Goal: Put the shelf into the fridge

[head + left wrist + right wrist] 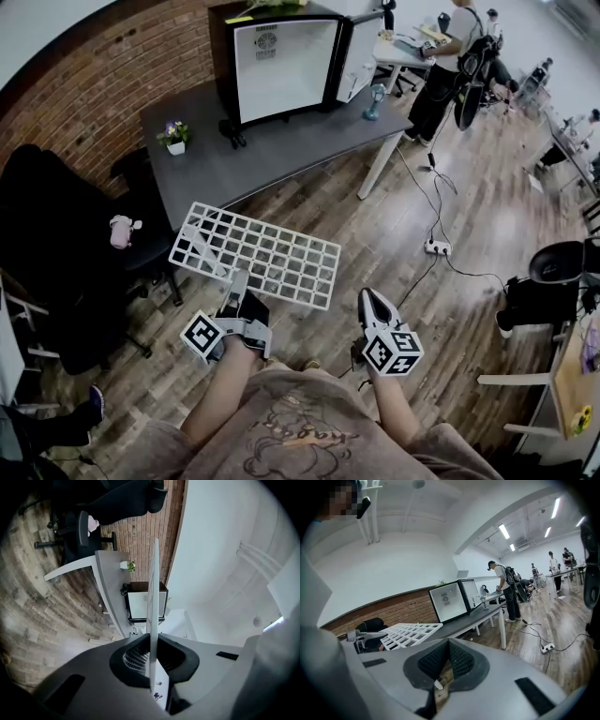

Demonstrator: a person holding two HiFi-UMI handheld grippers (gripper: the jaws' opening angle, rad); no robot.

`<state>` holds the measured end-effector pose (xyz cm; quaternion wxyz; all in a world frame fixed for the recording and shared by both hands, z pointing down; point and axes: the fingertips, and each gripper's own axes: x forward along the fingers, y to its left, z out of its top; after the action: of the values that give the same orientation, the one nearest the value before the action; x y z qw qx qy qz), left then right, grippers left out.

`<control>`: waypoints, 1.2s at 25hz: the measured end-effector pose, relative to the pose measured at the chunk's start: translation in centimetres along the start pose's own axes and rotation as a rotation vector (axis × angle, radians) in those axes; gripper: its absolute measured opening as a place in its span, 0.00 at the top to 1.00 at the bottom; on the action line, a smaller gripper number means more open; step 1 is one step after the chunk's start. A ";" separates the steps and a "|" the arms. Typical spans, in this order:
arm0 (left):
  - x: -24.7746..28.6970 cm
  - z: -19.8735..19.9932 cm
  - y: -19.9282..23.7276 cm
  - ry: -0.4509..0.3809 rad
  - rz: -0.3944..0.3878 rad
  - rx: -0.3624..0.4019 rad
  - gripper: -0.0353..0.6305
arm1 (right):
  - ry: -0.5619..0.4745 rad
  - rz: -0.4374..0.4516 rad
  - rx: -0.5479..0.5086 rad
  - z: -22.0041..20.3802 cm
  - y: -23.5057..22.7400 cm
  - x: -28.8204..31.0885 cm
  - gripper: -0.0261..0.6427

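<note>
A white grid shelf (267,255) hangs flat above the wooden floor, in front of the grey table (272,155). My left gripper (235,284) is shut on its near edge. In the left gripper view the shelf (153,597) shows edge-on, pinched between the jaws. The small fridge (281,64) stands on the table with its door (357,54) swung open to the right, and it also shows in the left gripper view (145,604) and the right gripper view (449,601). My right gripper (373,302) is shut and holds nothing, to the right of the shelf (410,633).
A black office chair (66,253) stands at the left, with a pink toy (122,231) on it. A small potted plant (175,136) sits on the table. A power strip (437,247) and cables lie on the floor at the right. A person (448,56) stands beyond the table.
</note>
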<state>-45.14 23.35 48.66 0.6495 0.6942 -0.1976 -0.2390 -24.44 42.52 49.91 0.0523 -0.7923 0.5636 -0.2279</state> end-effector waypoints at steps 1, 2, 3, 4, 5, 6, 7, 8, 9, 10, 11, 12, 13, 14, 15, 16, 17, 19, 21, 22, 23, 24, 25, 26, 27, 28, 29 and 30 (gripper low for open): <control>0.1 -0.2 0.0 0.005 -0.004 0.006 0.87 | -0.001 -0.003 0.001 -0.1 -0.2 -0.1 0.96; 0.3 -0.1 0.1 0.012 -0.009 0.012 0.88 | -0.002 -0.008 0.002 -0.1 -0.1 -0.1 0.96; 0.6 0.3 0.2 0.019 -0.014 0.015 0.88 | -0.005 -0.015 0.003 -0.1 0.1 0.1 0.96; 0.9 0.9 0.4 0.028 -0.017 0.016 0.88 | -0.008 -0.024 0.004 -0.2 0.5 0.5 0.96; 1.3 1.5 0.6 0.038 -0.020 0.016 0.87 | -0.011 -0.035 0.006 -0.3 0.8 0.8 0.96; 1.6 2.0 0.8 0.047 -0.022 0.014 0.88 | -0.014 -0.046 0.008 -0.3 1.1 1.2 0.96; 2.0 2.3 0.9 0.054 -0.024 0.010 0.88 | -0.016 -0.056 0.009 -0.3 1.2 1.4 0.96; 2.3 2.5 1.0 0.060 -0.024 0.006 0.88 | -0.018 -0.062 0.010 -0.2 1.3 1.7 0.96; 2.7 2.6 1.0 0.063 -0.021 0.003 0.88 | -0.019 -0.066 0.011 -0.1 1.3 1.9 0.96; 3.1 2.7 1.1 0.066 -0.019 0.003 0.88 | -0.019 -0.069 0.011 0.1 1.2 2.2 0.96; 3.5 2.7 1.2 0.069 -0.018 0.004 0.88 | -0.019 -0.071 0.011 0.2 1.0 2.5 0.96; 4.0 2.8 1.3 0.072 -0.018 0.006 0.87 | -0.020 -0.073 0.010 0.3 0.8 2.8 0.96; 4.6 2.8 1.4 0.075 -0.018 0.007 0.88 | -0.021 -0.076 0.011 0.4 0.5 3.2 0.96; 5.2 2.8 1.6 0.077 -0.017 0.006 0.88 | -0.021 -0.078 0.012 0.5 0.1 3.7 0.96; 5.8 2.8 1.7 0.078 -0.015 0.006 0.87 | -0.022 -0.079 0.013 0.6 -0.3 4.2 0.96; 6.5 2.9 1.9 0.077 -0.016 0.004 0.88 | -0.023 -0.079 0.014 0.7 -0.6 4.8 0.96; 7.2 3.0 1.9 0.077 -0.021 0.001 0.87 | -0.023 -0.078 0.013 0.9 -0.9 5.5 0.96; 8.9 3.1 2.1 0.075 -0.033 -0.003 0.88 | -0.020 -0.078 0.013 1.3 -1.8 6.8 0.96; 10.7 3.1 2.3 0.071 -0.034 -0.004 0.88 | -0.009 -0.080 0.016 2.0 -2.8 8.3 0.96; 11.8 3.2 2.3 0.068 -0.029 -0.006 0.88 | -0.002 -0.080 0.019 2.5 -3.3 9.2 0.96; 13.0 3.3 2.3 0.064 -0.021 -0.006 0.88 | 0.006 -0.078 0.021 3.2 -3.8 10.2 0.96; 14.3 3.6 2.3 0.061 -0.013 -0.003 0.88 | 0.012 -0.074 0.021 4.0 -4.3 11.4 0.96; 15.8 3.9 2.4 0.057 -0.008 0.001 0.88 | 0.016 -0.069 0.020 4.8 -4.8 12.7 0.96; 17.2 4.0 2.4 0.053 -0.006 0.003 0.88 | 0.018 -0.064 0.019 5.6 -5.4 13.9 0.96; 18.4 4.1 2.6 0.049 -0.006 0.002 0.88 | 0.019 -0.060 0.017 6.1 -6.0 15.0 0.96; 19.3 4.1 2.7 0.044 -0.007 0.000 0.88 | 0.019 -0.056 0.014 6.5 -6.6 15.8 0.96; 19.9 4.0 2.9 0.039 -0.009 -0.002 0.88 | 0.017 -0.052 0.011 6.8 -7.1 16.4 0.96; 20.1 3.9 3.0 0.035 -0.014 -0.005 0.88 | 0.012 -0.047 0.007 6.9 -7.4 16.7 0.96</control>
<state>-31.07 8.23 49.99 0.6529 0.6981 -0.1809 -0.2318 -10.73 28.65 51.38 0.0464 -0.8037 0.5443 -0.2357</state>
